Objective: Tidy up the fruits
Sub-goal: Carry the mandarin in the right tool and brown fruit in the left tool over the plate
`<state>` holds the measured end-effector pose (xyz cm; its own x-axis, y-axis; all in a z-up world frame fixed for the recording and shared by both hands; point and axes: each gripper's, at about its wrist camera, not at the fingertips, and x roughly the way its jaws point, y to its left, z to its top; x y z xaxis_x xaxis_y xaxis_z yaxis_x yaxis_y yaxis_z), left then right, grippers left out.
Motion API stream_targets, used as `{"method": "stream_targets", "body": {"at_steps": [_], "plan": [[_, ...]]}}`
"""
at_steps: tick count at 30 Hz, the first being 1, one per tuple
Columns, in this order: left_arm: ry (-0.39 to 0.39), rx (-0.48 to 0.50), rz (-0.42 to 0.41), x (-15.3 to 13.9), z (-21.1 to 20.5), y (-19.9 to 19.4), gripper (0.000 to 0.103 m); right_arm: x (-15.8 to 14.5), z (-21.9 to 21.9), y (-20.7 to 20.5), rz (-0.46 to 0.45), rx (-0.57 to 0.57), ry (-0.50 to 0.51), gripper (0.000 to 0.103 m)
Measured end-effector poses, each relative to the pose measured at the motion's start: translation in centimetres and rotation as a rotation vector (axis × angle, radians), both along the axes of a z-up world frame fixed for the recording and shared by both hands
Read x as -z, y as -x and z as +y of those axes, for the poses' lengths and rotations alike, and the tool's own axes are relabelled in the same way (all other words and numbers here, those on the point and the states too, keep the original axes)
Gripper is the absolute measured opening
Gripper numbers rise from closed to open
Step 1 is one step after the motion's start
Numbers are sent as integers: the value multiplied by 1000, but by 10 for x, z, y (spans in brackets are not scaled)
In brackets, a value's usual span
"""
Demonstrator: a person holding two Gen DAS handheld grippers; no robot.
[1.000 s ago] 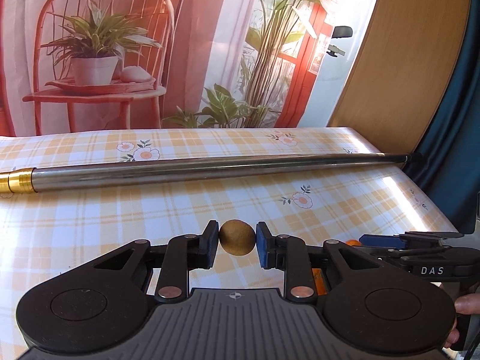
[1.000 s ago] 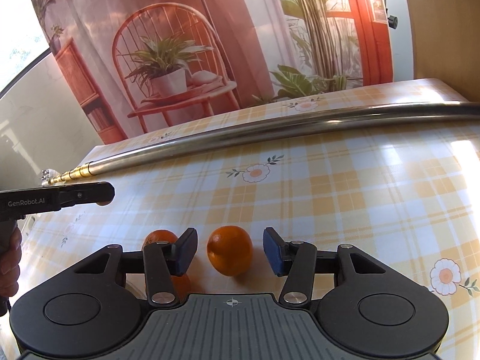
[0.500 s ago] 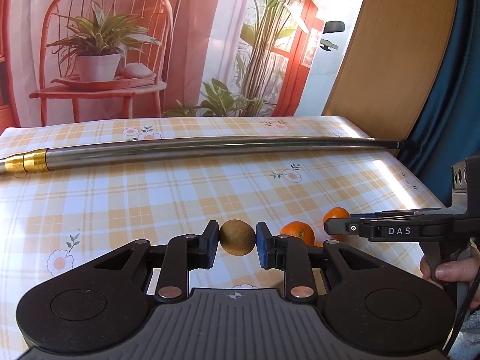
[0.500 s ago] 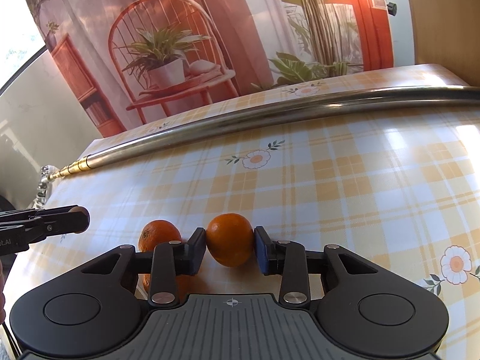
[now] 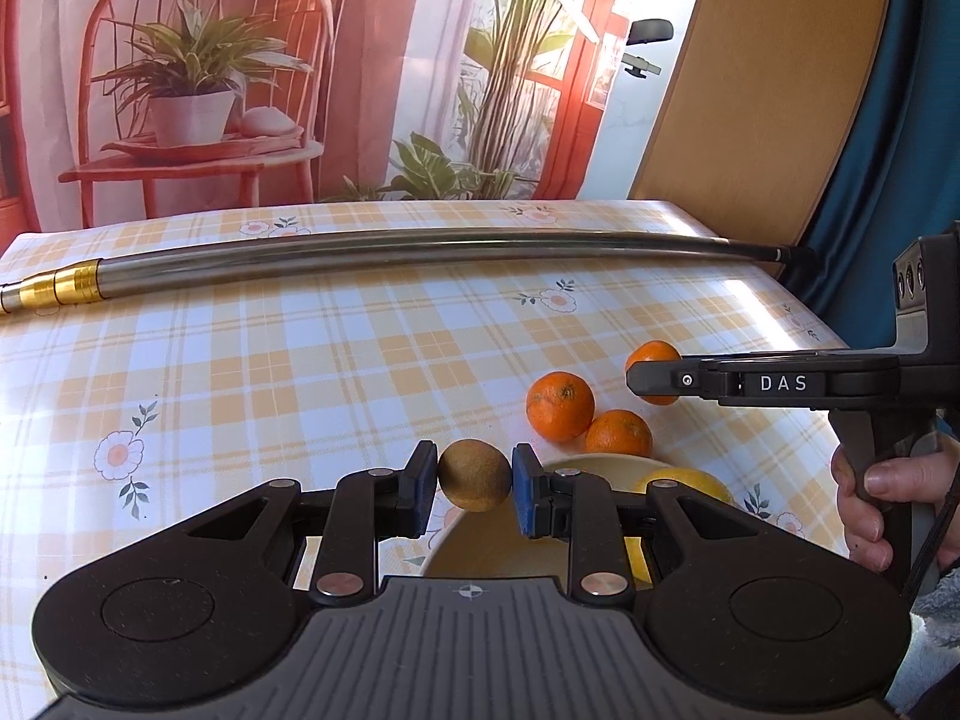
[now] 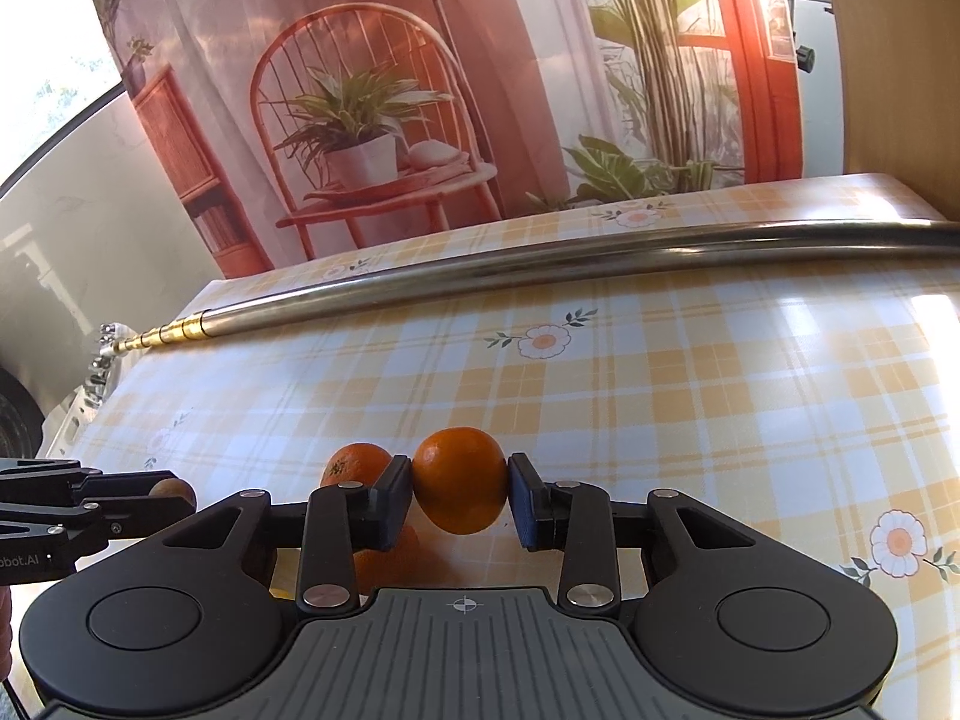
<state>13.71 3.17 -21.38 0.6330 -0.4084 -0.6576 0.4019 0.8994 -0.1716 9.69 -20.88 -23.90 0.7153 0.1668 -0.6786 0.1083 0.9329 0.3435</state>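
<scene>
Over the checked tablecloth (image 5: pixel 300 372), both tools are loaded. The left gripper (image 5: pixel 474 477) has its blue pads pressed against either side of a kiwi (image 5: pixel 474 476), carried clear of the cloth. Directly beneath and just ahead of it sits a pale yellow bowl (image 5: pixel 606 465), with a large yellow fruit (image 5: pixel 690 480) at its right rim, mostly hidden by the tool. So the kiwi hangs near the bowl's far-left edge, and the drop looks to turn on that: likely a small pull back and to the right to centre it before the jaws part.

Right side now: the right gripper (image 6: pixel 461 498) is clamped on an orange (image 6: pixel 461 480), a second orange (image 6: pixel 354 465) just behind its left pad. From the left wrist view two oranges (image 5: pixel 561 405) lie touching on the cloth, just beyond the bowl, the right tool reaching in past them. The bowl lies to that tool's left and nearer the person, so the left hand is the closer one. A long metal pole (image 5: pixel 420 252) lies across the far side, well apart from all of it.
</scene>
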Motion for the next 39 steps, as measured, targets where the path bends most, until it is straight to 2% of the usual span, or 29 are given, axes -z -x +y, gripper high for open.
{"method": "stream_targets", "body": {"at_steps": [16, 31, 39], "plan": [[-10, 7, 4, -4, -1, 28, 28, -18, 17, 21, -40, -31, -13, 32], [-128, 34, 11, 9, -15, 39, 28, -26, 30, 34, -57, -64, -14, 32], [-158, 30, 9, 12, -16, 39, 28, -27, 36, 31, -56, -75, -7, 32]]}}
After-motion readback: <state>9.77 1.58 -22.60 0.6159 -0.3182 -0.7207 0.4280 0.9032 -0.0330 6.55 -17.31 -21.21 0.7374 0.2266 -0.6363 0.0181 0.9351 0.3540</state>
